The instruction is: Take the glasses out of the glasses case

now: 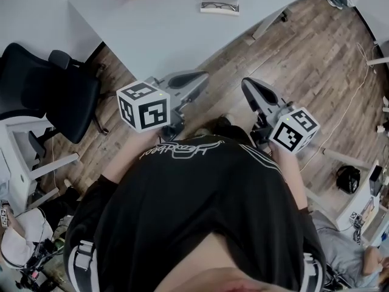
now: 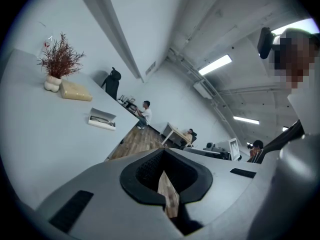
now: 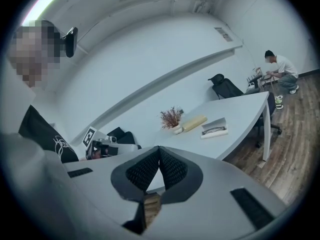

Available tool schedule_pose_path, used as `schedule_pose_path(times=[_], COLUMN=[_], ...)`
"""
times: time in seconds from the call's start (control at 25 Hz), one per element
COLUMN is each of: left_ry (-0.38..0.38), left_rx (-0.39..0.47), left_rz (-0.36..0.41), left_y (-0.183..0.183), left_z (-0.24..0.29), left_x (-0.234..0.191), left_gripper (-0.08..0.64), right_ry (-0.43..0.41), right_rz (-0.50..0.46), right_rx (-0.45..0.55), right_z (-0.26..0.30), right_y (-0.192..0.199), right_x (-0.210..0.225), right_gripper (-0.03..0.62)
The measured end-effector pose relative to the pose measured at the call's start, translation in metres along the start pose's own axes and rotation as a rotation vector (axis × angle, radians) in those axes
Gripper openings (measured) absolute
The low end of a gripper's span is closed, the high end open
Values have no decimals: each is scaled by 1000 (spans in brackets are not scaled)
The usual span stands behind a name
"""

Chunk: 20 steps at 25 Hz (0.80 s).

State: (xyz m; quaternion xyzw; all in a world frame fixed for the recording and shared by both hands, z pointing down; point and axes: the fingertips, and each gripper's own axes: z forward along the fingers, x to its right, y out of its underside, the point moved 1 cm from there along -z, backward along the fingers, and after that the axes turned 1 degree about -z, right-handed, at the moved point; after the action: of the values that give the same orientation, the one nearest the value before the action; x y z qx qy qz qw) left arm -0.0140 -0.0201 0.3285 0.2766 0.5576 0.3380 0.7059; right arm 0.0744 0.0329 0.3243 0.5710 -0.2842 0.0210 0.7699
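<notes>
An open white glasses case (image 1: pixel 219 5) lies on the far part of the grey table (image 1: pixel 164 29), with dark-framed glasses (image 1: pixel 219 6) inside it. The same case (image 2: pixel 102 120) appears small in the left gripper view and again, as the case (image 3: pixel 215 128), in the right gripper view. My left gripper (image 1: pixel 197 76) and right gripper (image 1: pixel 248 85) are held close to my body, off the table's near edge and well short of the case. The left gripper (image 2: pixel 163 154) and right gripper (image 3: pixel 159 151) are shut at their tips with nothing between them.
A dried plant in a white vase (image 2: pixel 59 64) and a beige block (image 2: pixel 76 90) sit on the table beyond the case. A black office chair (image 1: pixel 55 96) stands to my left. Wooden floor (image 1: pixel 304 59) lies right of the table, and people sit at desks far off.
</notes>
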Motion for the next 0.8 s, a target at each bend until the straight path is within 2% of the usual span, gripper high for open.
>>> schedule_pose_path(times=[0.2, 0.4, 0.64, 0.8], left_ry=[-23, -64, -110, -126], left_rx=[11, 36, 42, 25], left_rz=[7, 9, -27, -46], left_y=[-11, -34, -57, -73], left_z=[4, 15, 47, 74], left_x=[-6, -28, -63, -85], left_gripper=[8, 8, 8, 8], right_ry=[-67, -108, -118, -113], right_rz=[-15, -23, 22, 14], right_rx=[5, 5, 7, 2], right_z=[15, 41, 64, 81], right_y=[-13, -33, -64, -87], right_x=[4, 28, 84, 120], right_gripper=[9, 9, 9, 9])
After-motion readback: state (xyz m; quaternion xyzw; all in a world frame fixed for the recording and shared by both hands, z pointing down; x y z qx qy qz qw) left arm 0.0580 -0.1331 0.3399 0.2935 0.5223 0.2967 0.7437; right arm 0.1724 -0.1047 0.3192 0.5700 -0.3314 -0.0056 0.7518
